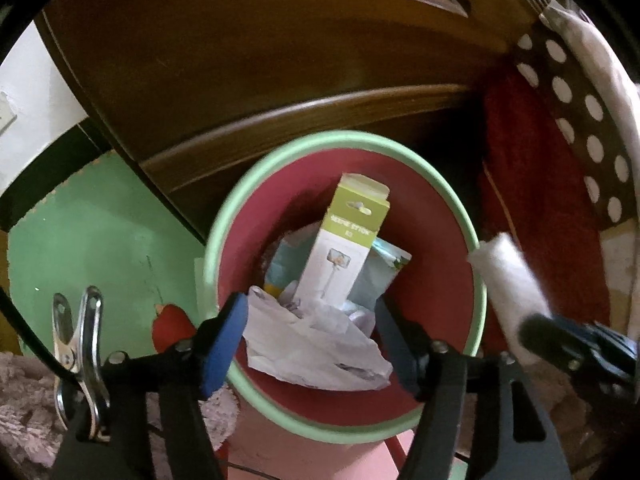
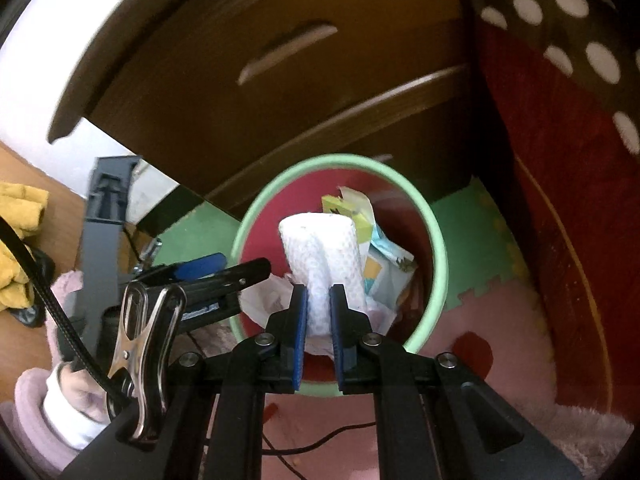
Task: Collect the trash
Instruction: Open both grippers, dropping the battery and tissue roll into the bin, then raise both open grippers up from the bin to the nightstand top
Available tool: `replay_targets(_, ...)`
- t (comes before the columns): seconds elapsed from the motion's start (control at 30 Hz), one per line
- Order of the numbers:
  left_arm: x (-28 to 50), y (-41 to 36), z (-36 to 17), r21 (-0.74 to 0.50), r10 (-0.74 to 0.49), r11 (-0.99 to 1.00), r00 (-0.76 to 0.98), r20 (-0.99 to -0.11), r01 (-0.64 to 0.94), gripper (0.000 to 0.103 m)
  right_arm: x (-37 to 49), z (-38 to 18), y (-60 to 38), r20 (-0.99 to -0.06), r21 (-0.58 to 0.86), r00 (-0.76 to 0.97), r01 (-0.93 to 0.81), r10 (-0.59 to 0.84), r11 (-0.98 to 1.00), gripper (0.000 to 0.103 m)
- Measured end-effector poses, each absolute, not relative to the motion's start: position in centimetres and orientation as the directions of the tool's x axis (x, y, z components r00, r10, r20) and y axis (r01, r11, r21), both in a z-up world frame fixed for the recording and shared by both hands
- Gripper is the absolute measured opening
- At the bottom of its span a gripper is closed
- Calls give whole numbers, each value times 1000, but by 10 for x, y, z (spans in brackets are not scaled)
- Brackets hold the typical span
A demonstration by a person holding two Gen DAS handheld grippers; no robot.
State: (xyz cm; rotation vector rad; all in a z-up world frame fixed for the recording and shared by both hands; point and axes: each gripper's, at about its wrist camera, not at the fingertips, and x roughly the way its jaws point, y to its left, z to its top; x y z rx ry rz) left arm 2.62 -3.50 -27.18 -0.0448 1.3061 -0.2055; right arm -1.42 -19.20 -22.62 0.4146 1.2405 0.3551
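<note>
A brown wooden cabinet [image 1: 248, 80] stands behind a round bin [image 1: 478, 264] with a pale green rim and a red inner wall; the bin sits on green and pink floor mats [image 1: 92, 240]. A red cloth [image 1: 532, 216] and a dark fabric with white dots [image 1: 576, 120] hang to the right of the bin. Inside the bin a white and lime box [image 1: 344, 240] stands on end; its label reads roughly "SELFIE STICK", blurred. Beside it lie pale blue packets [image 1: 384, 276] and a crumpled white plastic bag [image 1: 316, 344], text unreadable. The left gripper [image 1: 308, 336] points steeply down over the bin, jaws apart, with the bag lying below and between them, unpinched. The right gripper [image 2: 319, 316] is clamped on a white embossed paper towel roll [image 2: 320, 248], held above the bin's opening.
</note>
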Motion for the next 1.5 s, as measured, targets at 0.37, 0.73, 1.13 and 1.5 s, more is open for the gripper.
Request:
replay_targets(0.37,24,-35,-269,-148,-181,979,259,-949,142,82,-4,-253,-192,-859,472,233,18,455,882,13)
replay_targets(0.73,24,-35,-268,-147,-183,978,264,-947,150,82,2,-258,-187,-870,461,212,26,445,887,31)
replay_targets(1.13,24,-35,-268,-154,-189,977,255,-948,148,82,3,-258,-187,-870,460,213,27,444,888,33)
replay_targets(1.5,21,-37,-259,-164,-203,973,263,-943,165,82,-6,-244,-193,-857,464,264,21,443,886,33)
